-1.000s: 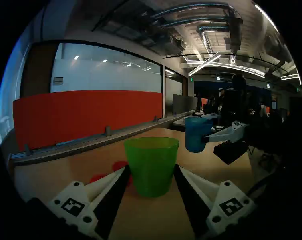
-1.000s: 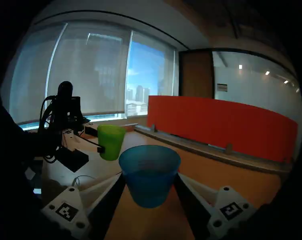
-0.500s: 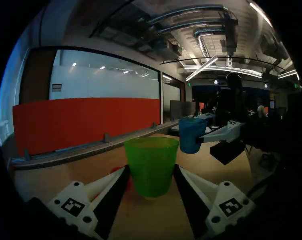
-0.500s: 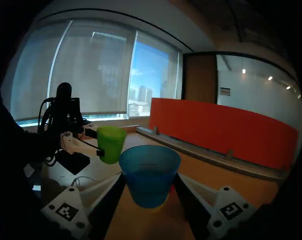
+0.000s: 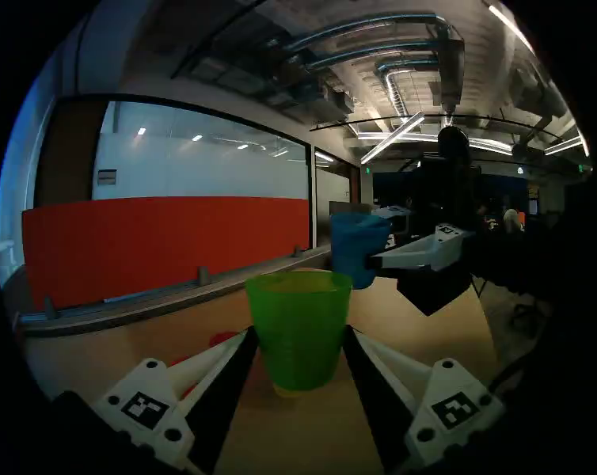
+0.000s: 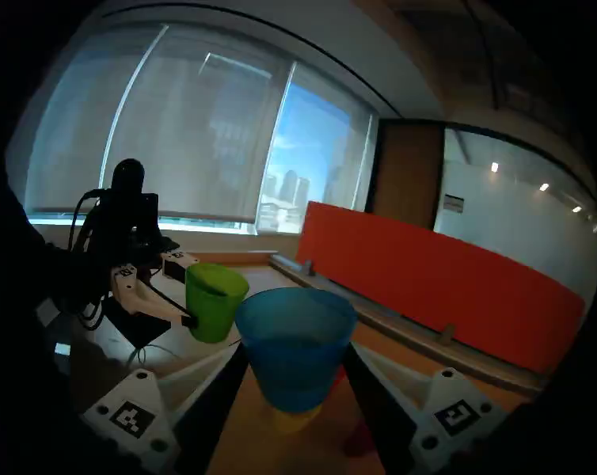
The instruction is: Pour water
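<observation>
Item, pouring of water, state of progress: we judge the pour not yet begun. The left tongs point(image 5: 298, 334) are closed on the green cup point(image 5: 298, 321), one finger pressed to each side of it, and the right tongs point(image 6: 296, 350) grip the blue cup point(image 6: 296, 340) the same way. Both cups are raised clear of the desk point(image 5: 457, 324). In the left gripper view the blue cup point(image 5: 356, 247) hangs just behind and to the right of the green cup, a little above its rim, near it but apart from it. We see no stream between them. A faint line inside the blue cup may be a water level, though we cannot be sure. The green cup's inside is not shown well enough to tell whether it holds anything. Done, as far as we can judge: both cups taken up and brought together. Left: to carry the blue cup's lip over the green cup's mouth, tip it, and set it upright again. Orientation: the blue cup's long axis stands near vertical, mouth up, with a slight lean of the rim toward the green cup. The green cup point(image 6: 213, 301) is likewise near upright, mouth up. A yellow thing point(image 5: 287, 389) lies on the desk below the green cup.
</observation>
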Motion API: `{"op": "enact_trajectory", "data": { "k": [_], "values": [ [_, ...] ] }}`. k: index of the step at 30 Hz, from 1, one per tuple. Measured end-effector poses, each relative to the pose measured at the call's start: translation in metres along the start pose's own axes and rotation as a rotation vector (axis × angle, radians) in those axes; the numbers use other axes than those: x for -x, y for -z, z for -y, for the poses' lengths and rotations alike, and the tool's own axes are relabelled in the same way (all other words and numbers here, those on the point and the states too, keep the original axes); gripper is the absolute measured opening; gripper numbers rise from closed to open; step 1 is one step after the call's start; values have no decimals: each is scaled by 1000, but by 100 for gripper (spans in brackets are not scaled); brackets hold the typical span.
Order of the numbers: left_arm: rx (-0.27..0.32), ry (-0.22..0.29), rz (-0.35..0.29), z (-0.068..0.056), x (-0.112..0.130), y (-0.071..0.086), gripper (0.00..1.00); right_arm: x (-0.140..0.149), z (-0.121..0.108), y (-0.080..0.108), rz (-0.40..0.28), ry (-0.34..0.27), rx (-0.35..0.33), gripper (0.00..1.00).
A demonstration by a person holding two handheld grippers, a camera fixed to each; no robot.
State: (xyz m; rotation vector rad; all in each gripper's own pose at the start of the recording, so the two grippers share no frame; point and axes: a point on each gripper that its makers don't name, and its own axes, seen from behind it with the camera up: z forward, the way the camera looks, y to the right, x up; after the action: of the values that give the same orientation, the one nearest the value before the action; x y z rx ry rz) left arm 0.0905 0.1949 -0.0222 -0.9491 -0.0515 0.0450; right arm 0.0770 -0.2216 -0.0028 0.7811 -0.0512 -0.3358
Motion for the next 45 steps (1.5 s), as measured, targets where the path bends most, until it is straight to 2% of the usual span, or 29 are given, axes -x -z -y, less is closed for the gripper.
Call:
{"op": "enact_trajectory", "data": {
  "k": [6, 23, 45],
  "values": [
    [9, 13, -1, -3, 2, -1, 77, -11, -2, -5, -3, 50, -9, 85],
    [32, 30, -6, -8, 6, -2, 77, -32, -3, -24, 15, 248, -4, 85],
    [48, 12, -2, -16, 3, -3, 77, -60, -1, -39, 3, 481, 17, 85]
  ]
}}
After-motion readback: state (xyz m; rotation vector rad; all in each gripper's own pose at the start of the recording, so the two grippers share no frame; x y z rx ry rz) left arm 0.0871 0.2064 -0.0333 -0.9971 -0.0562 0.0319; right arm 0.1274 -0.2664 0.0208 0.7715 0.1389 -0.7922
